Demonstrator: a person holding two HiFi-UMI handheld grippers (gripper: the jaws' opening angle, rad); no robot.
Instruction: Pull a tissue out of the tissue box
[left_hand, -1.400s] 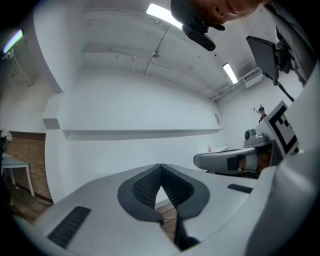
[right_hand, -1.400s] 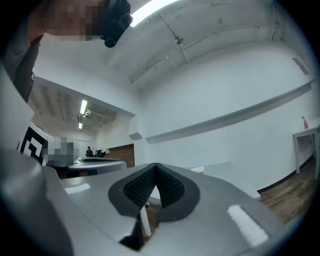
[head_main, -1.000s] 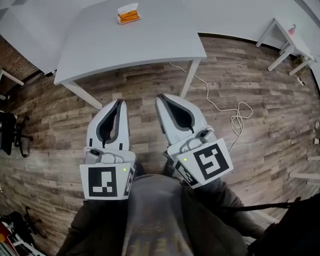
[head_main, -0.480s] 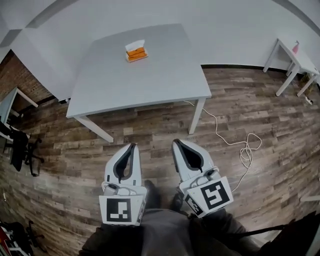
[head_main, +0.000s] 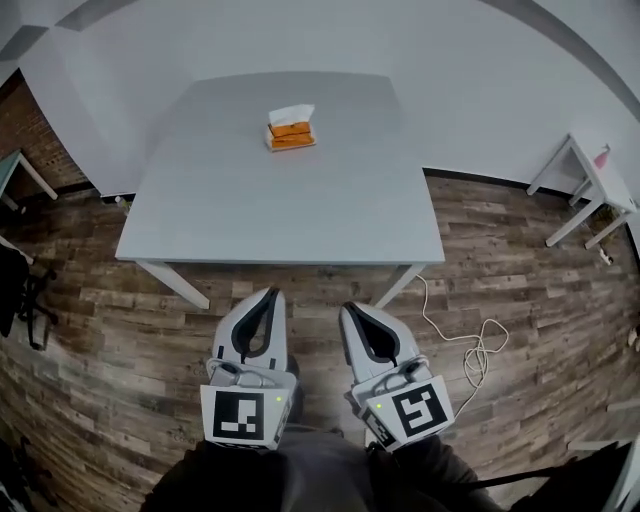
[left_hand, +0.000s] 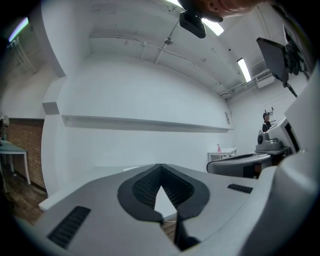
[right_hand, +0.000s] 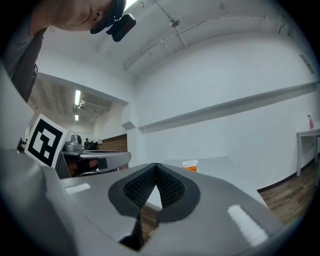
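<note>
An orange tissue box (head_main: 290, 136) stands toward the far side of the pale grey table (head_main: 280, 215), with a white tissue (head_main: 291, 114) sticking up from its top. Both grippers hang over the wooden floor in front of the table's near edge, pointing level toward it. My left gripper (head_main: 268, 294) is shut with nothing in it, and so is my right gripper (head_main: 349, 309). In the right gripper view the jaws meet at the tips (right_hand: 156, 165), and the tissue box (right_hand: 190, 165) shows just beyond them. The left gripper view shows its shut tips (left_hand: 160, 166) against the white wall.
A small white side table (head_main: 583, 176) with a pink bottle stands at the right. A white cable (head_main: 478, 350) loops on the floor near the table's right leg. Another desk's corner (head_main: 18, 168) and a dark chair (head_main: 14, 285) are at the left by a brick wall.
The person has stepped toward the table, so the table and the tissue box now sit nearer and more centred. Both grippers came forward with them, side by side and still shut.
</note>
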